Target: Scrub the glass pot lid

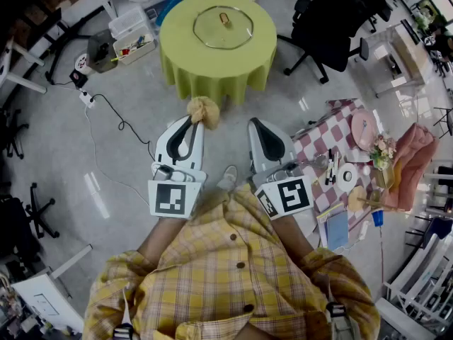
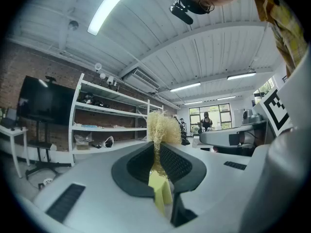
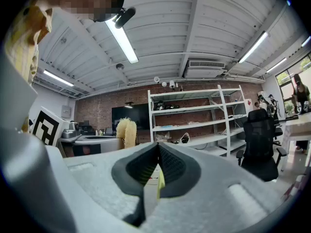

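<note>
1. Nearest the head camera is the person's yellow plaid shirt (image 1: 233, 275); both forearms extend forward from it.

2. The left tongs (image 1: 192, 122) are pressed together on a tan fibrous scrubber pad (image 1: 204, 112). In the left gripper view, the left tongs (image 2: 158, 149) pinch the pad's lower part between the ribbed black pads, and the frayed tuft of the scrubber pad (image 2: 163, 126) stands above the tips.

3. The right tongs (image 1: 254, 124) are just beside the left tongs, at about the same reach. In the right gripper view, the right tongs (image 3: 157, 148) are pressed together tip to tip with nothing between them; the scrubber pad (image 3: 126, 131) shows to their left.

4. Both tongs are held above the grey polished floor (image 1: 127, 183), apart from any worktop.

5. To the right stands a second worktop under a red-and-white checked cloth (image 1: 316, 146), carrying small items.

6. Farther ahead stands a round worktop draped in a yellow-green cloth (image 1: 180, 52). The round glass pot lid (image 1: 224, 27), with a light brown knob on top, lies flat at its centre, well apart from both tongs.

7. A black office chair (image 1: 333, 23) stands to the right of the round worktop.
</note>
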`<state>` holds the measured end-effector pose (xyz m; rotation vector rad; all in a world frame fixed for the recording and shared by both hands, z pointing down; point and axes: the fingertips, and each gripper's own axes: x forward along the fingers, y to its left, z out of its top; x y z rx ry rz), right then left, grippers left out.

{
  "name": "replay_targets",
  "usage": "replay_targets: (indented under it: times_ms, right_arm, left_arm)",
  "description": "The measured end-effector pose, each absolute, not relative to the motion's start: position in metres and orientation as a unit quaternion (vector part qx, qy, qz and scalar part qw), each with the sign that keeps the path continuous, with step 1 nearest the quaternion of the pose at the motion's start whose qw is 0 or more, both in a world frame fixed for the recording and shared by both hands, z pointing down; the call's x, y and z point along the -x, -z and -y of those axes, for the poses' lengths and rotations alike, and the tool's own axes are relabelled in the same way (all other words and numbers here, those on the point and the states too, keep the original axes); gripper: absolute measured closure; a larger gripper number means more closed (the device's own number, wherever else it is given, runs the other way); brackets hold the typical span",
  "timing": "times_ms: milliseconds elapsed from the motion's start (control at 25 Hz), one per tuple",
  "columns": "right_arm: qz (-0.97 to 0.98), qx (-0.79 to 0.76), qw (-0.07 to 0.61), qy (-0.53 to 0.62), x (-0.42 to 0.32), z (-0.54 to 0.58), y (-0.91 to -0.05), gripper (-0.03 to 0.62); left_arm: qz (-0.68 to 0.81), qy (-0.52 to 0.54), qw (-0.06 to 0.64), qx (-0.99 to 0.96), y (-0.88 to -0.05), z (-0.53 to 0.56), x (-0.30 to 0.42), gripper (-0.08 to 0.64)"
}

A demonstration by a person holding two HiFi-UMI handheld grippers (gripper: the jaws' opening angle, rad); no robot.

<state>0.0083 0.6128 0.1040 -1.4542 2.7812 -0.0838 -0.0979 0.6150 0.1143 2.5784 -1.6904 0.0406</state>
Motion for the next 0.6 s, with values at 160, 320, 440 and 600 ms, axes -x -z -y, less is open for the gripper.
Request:
replay_targets:
  times_ms: [160, 320, 440, 600]
  right_arm:
    - [-0.888, 0.46, -0.002, 0.028, -0.014, -0.617, -0.105, 0.594]
    - [-0.883, 0.467, 0.009, 0.038, -0.03, -0.617, -0.105, 0.594]
    - [-0.88, 0.472, 0.022, 0.042, -0.046, -0.617, -0.105, 0.594]
    - [-0.88, 0.473, 0.022, 0.042, -0.064, -0.618, -0.108, 0.594]
  left_arm:
    - [0.546, -0.013, 0.024, -0.837, -0.113, -0.62, 0.09, 0.522]
    - [0.551, -0.023, 0.027, -0.834, -0.116, -0.623, 0.082, 0.522]
    - [0.553, -0.031, 0.025, -0.832, -0.118, -0.624, 0.071, 0.522]
    - [0.554, -0.043, 0.021, -0.831, -0.118, -0.625, 0.056, 0.522]
